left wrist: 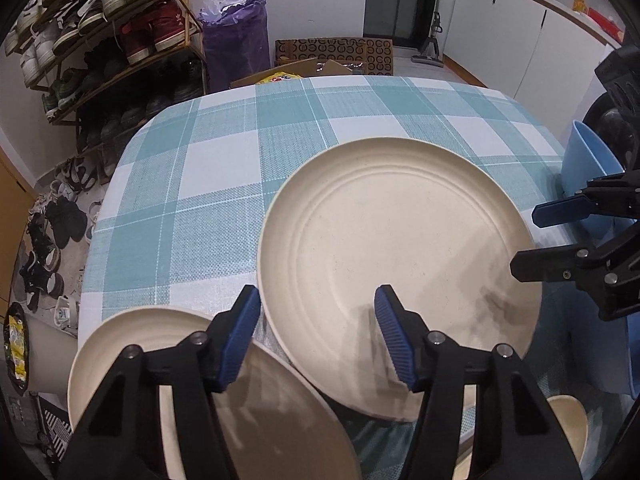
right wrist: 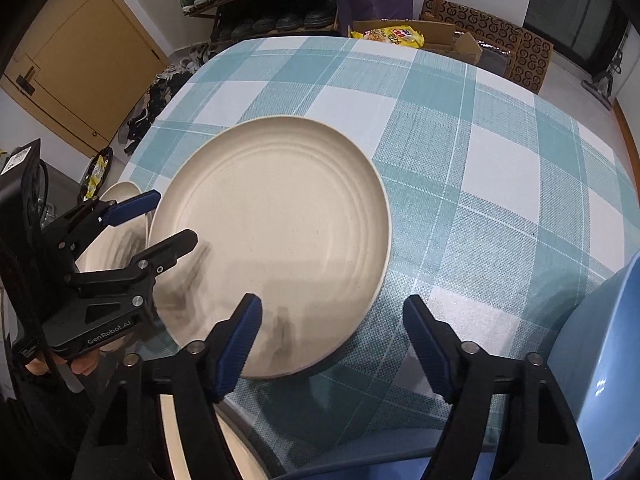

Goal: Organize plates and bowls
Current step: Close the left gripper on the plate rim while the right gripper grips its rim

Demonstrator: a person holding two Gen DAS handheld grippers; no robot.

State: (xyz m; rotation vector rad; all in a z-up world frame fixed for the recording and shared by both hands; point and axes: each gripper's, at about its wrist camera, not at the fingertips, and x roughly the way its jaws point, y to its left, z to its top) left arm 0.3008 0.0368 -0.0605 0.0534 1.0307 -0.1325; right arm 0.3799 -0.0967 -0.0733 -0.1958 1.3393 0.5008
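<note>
Left gripper (left wrist: 318, 334): fingers apart, straddling the near-left rim of the large cream plate (left wrist: 400, 264), pads not pressing. Right gripper (right wrist: 332, 340): fingers apart, astride the plate's near-right rim, nothing clamped. The plate lies flat on the checked tablecloth (left wrist: 224, 152), its near-left edge overlapping a second cream plate (left wrist: 132, 332). Blue bowl (left wrist: 588, 160) sits at the right; a cream bowl (left wrist: 568, 420) lies near the table's front edge.

Judgement: grasp pending. Seat one pad under the rim on both sides, close evenly, lift level to clear the lower plate.
</note>
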